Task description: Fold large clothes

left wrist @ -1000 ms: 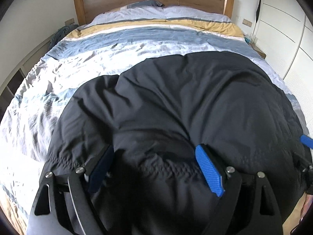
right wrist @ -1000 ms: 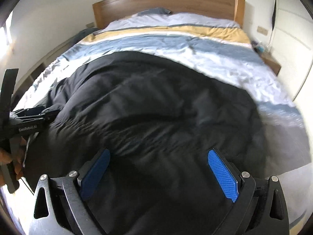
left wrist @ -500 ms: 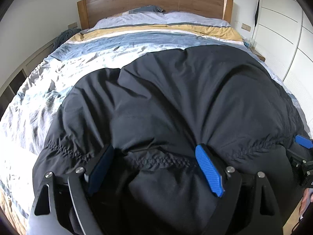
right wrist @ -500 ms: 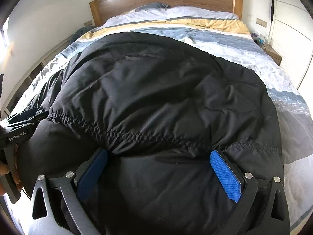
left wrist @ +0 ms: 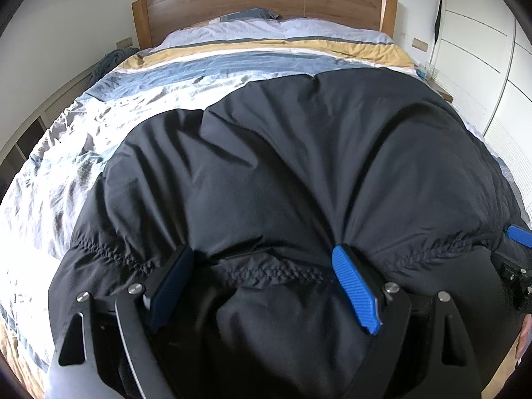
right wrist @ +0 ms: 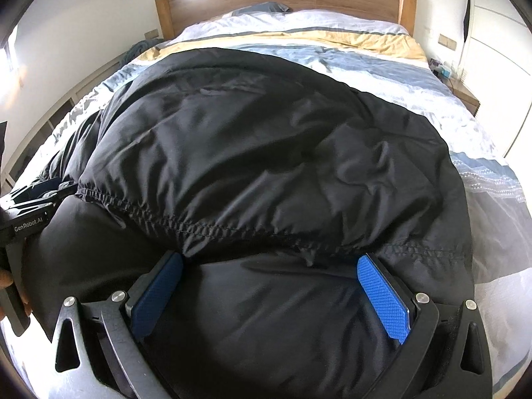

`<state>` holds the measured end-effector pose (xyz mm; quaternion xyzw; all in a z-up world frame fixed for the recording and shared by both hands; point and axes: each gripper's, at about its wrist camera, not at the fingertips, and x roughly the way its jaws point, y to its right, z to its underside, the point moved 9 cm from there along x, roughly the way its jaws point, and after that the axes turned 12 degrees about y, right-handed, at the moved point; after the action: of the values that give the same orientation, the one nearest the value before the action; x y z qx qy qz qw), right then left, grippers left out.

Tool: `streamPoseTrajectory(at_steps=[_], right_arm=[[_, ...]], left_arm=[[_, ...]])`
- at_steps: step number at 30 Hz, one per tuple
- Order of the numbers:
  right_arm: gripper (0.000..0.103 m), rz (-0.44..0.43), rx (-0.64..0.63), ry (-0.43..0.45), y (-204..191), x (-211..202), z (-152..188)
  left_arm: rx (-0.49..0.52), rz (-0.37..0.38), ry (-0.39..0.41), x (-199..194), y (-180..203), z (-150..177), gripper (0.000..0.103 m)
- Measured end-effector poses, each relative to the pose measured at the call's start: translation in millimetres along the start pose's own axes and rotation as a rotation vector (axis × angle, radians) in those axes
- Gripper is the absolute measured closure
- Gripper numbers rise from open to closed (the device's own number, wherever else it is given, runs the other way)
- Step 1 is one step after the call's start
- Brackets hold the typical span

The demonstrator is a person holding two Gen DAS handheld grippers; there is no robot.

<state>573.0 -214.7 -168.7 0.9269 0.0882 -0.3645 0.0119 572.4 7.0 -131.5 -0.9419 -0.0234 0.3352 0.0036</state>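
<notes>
I see a big black padded jacket (left wrist: 299,173) filling the centre of both views, spread over a striped bed (left wrist: 232,63) with a wooden headboard (left wrist: 262,3) at the top of the frame.

The risk I judge greatest is the slippery, puffy fabric sliding out of one tool while I carry the fold, since each has only a bunched ridge of cloth near the stitched hem. If one side lets go, the fold would land crooked. Trapped air could also spring the layers apart.

My left tool (left wrist: 266,286) sits at the bottom centre of its view, jaws spread wide, with a swell of jacket bulging up between the blue pads (left wrist: 355,292). The fabric fills the gap, yet I cannot tell whether the pads truly pinch it. My right tool (right wrist: 269,292) is posed the same way at the bottom of its view, wide apart, cloth mounded between. Both point forward toward the headboard, level with each other, side by side.
</notes>
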Motion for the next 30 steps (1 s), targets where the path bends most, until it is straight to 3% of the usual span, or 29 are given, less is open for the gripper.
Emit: streamPoseTrajectory(at_steps=[10, 18, 21, 25, 28, 30], right_arm=[[0.001, 0.053, 0.029, -0.026, 33, -6, 7], [0.001, 0.174, 0.102, -0.078, 92, -27, 11], [0.001, 0.192, 0.182, -0.074, 115, -43, 13], [0.001, 0.200, 0.263, -0.073, 140, -58, 16], [0.001, 0.196, 0.307, -0.086, 154, -62, 21], [0.000, 0.172, 0.356, -0.099, 159, -60, 28]], left_arm=[[-0.005, 0.009, -0.048, 5, -3, -2, 0.017], [-0.025, 0.081, -0.110, -7, -21, -13, 0.017], [-0.048, 0.071, -0.084, -25, -43, -24, 0.017], [-0.118, -0.010, -0.060, -47, -101, -34, 0.017], [-0.183, -0.087, -0.063, -57, -150, -30, 0.017], [-0.235, -0.097, -0.077, -58, -178, -22, 0.017]])
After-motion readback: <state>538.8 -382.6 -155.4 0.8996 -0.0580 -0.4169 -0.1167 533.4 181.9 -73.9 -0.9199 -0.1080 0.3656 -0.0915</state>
